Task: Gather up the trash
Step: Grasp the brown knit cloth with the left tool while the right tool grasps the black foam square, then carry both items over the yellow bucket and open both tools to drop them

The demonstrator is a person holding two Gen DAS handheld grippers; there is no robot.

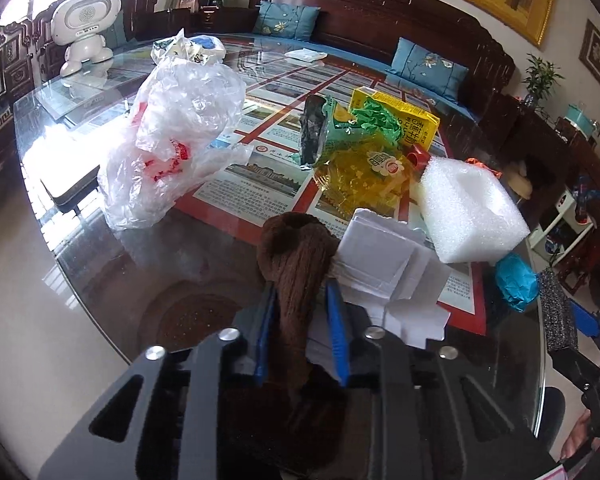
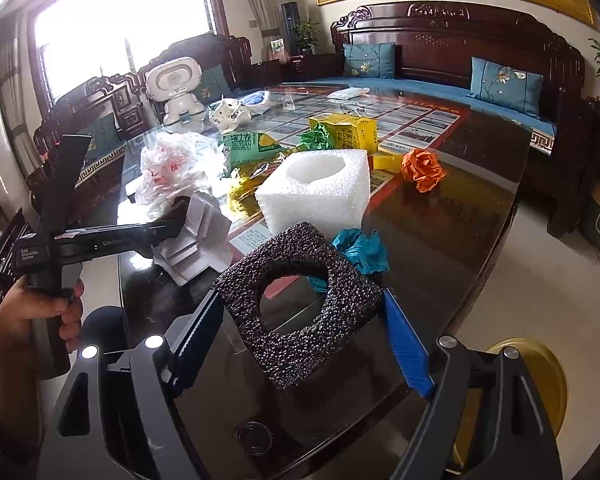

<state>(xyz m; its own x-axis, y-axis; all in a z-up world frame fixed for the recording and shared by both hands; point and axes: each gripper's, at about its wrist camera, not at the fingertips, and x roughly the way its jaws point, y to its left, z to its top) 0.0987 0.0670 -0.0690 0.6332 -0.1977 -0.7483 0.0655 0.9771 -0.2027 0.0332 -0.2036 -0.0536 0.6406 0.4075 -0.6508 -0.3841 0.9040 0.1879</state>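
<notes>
My right gripper (image 2: 304,316) is closed on the black foam piece (image 2: 300,304) — speckled, square, with a round hole. My left gripper (image 1: 300,312) pinches a brown fuzzy cloth (image 1: 296,280); white foam block (image 2: 316,192) sits at 12 o'clock of the black one.

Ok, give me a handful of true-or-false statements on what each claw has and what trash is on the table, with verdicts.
1. The left claw is shut on a brown cloth. True.
2. The right claw holds the white foam block. False: it grips a black speckled foam square; the white foam block sits on the glass table.
3. The black foam square has a hole through it. True.
4. The orange crumpled paper lies inside the white foam block. False: it lies apart on the table.
</notes>
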